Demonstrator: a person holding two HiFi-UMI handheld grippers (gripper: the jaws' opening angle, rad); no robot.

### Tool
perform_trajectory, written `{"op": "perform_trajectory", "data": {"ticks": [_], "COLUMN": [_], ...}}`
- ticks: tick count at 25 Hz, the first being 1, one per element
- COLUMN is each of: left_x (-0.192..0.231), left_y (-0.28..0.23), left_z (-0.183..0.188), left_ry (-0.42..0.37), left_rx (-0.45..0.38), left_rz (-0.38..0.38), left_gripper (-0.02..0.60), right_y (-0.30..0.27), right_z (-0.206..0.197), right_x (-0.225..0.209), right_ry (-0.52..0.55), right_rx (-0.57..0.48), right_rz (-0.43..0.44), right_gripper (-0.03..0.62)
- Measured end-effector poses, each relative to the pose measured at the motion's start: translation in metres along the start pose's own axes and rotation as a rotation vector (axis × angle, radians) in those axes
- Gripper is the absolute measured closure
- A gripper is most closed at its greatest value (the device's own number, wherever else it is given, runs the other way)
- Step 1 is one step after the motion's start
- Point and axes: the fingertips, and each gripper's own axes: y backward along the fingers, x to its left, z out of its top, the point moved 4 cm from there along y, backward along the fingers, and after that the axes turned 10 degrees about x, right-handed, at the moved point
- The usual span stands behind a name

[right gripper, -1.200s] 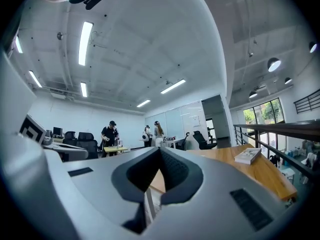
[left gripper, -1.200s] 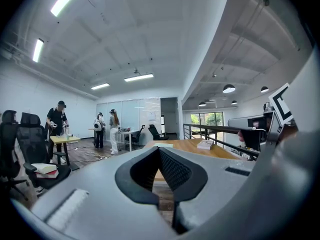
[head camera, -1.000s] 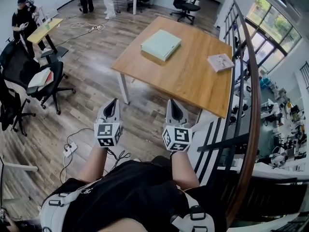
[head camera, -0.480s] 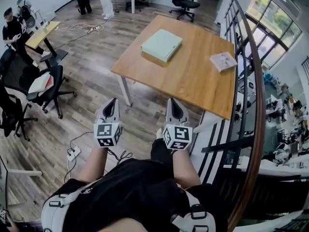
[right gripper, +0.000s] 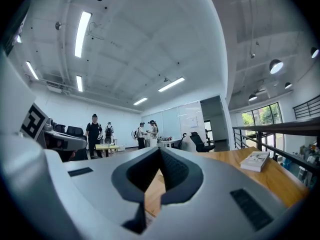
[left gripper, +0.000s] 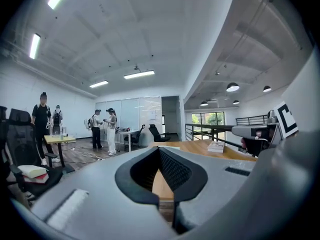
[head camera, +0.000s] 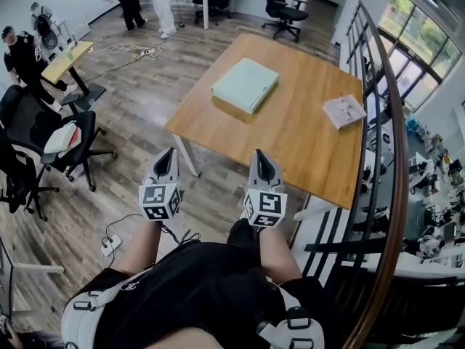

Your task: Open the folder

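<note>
1. The table (head camera: 290, 140) looks closer than a second ago, so the walk-up is on.
2. The left gripper (head camera: 169, 155) and right gripper (head camera: 259, 155) are both pinched together, empty, short of the table.
3. The folder (head camera: 245, 83) lies closed on the table.

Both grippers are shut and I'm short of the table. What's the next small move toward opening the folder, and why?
Probably step forward to the near edge of the table. The left gripper and right gripper are shut and empty over the floor, short of that edge, and the closed pale green folder lies farther in, likely out of reach from here.
</note>
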Motion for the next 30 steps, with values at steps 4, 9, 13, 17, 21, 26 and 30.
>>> {"op": "perform_trajectory", "data": {"ticks": [4, 9, 13, 17, 21, 26, 30], "left_x": [0.000, -0.002, -0.012, -0.030, -0.055, -0.068, -0.058], "left_y": [-0.048, -0.114, -0.168, -0.221, -0.265, -0.310, -0.340], "left_z": [0.019, 0.047, 0.061, 0.067, 0.071, 0.070, 0.074], "left_ry": [0.020, 0.007, 0.005, 0.012, 0.014, -0.023, -0.030], "left_rx": [0.000, 0.017, 0.044, 0.075, 0.095, 0.110, 0.114], "left_rz": [0.017, 0.039, 0.037, 0.015, -0.039, -0.086, -0.125], "left_gripper": [0.578, 0.578, 0.578, 0.578, 0.578, 0.578, 0.578], "right_y": [-0.049, -0.107, -0.145, -0.174, -0.195, -0.222, -0.242], "right_z": [0.009, 0.025, 0.026, 0.023, 0.017, 0.004, -0.002], "right_x": [-0.034, -0.077, -0.114, -0.151, -0.180, -0.200, -0.205], "right_ry": [-0.041, -0.082, -0.093, -0.089, -0.093, -0.109, -0.123], "right_rx": [0.012, 0.011, 0.041, 0.074, 0.108, 0.139, 0.164], "right_rz": [0.029, 0.057, 0.059, 0.058, 0.043, 0.021, -0.015], "right_gripper": [0.588, 0.588, 0.588, 0.588, 0.588, 0.588, 0.588]}}
